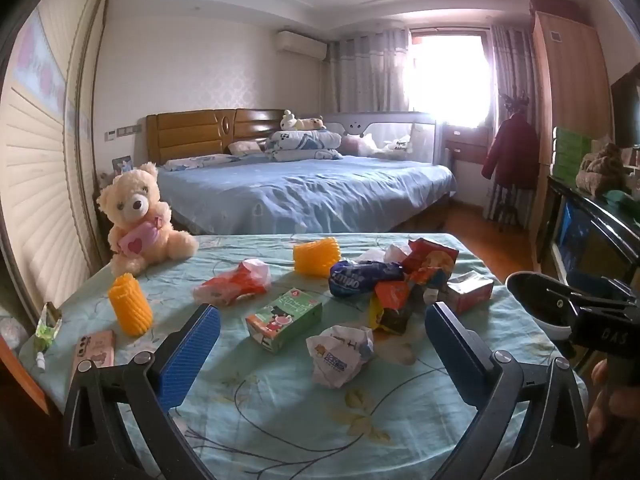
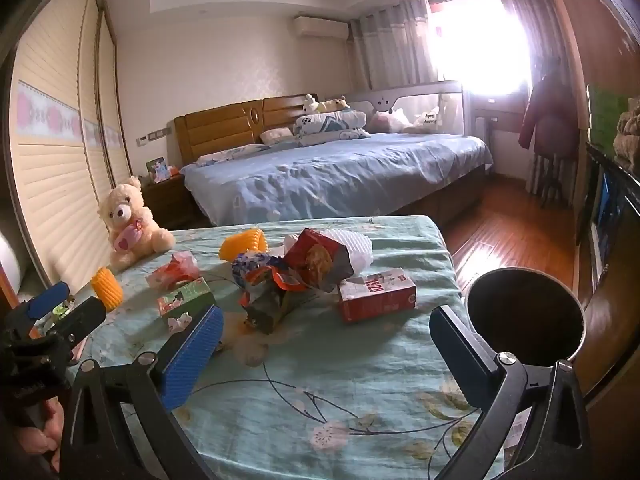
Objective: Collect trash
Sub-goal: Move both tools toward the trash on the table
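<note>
- While both my grippers hover over the bench, my left gripper stands wide open with nothing between its blue pads, and my right gripper is spread just as wide and holds nothing either.
- From the left wrist view, a crumpled white wrapper lies on the floral cloth just ahead, between the pads and nearer the right one.
- At 11 o'clock from that wrapper sits a green drink carton, lying on its side.
- At 12 to 1 o'clock, a heap of snack bags is piled together: a blue bag, orange bags and a red one, touching each other.
- Just beside the heap at 3 o'clock lies a red carton, on its side.
- A clear bag with red contents lies at 11 o'clock, beyond the green carton.
- Two yellow foam nets stand apart: one at 9 o'clock, one at 12 o'clock.
- A teddy bear sits at the far left corner; a pink phone lies near the left edge.
- A dark round bin stands at 3 o'clock, just off the bench's right edge.
</note>
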A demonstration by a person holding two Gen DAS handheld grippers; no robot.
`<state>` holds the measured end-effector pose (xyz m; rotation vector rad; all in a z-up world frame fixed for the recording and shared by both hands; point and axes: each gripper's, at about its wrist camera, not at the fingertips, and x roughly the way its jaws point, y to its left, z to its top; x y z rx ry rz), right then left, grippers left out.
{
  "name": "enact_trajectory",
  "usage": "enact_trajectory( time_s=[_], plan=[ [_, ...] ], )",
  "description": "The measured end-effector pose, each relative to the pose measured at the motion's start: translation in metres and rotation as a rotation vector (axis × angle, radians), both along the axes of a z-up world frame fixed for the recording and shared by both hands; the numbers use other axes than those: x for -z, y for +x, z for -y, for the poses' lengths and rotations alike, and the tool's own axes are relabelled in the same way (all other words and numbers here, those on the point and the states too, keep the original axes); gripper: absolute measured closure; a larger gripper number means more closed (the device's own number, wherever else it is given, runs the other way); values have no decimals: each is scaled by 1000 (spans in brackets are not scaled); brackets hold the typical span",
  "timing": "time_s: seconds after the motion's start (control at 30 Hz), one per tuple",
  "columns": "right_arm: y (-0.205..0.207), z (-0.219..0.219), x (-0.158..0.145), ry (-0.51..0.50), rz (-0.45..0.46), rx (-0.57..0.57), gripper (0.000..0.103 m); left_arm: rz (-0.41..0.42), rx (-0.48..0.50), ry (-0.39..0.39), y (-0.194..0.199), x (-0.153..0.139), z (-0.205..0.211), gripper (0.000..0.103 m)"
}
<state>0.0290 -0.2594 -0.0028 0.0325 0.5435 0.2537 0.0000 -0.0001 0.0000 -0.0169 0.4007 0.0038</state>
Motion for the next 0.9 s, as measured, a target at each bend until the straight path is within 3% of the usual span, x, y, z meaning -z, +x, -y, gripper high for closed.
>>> enact_trajectory(
  time_s=[0.9],
  plan=[
    [-2,-3,-2,18,-7,-11,0,1,3,-3,1,3,-1,1]
  ],
)
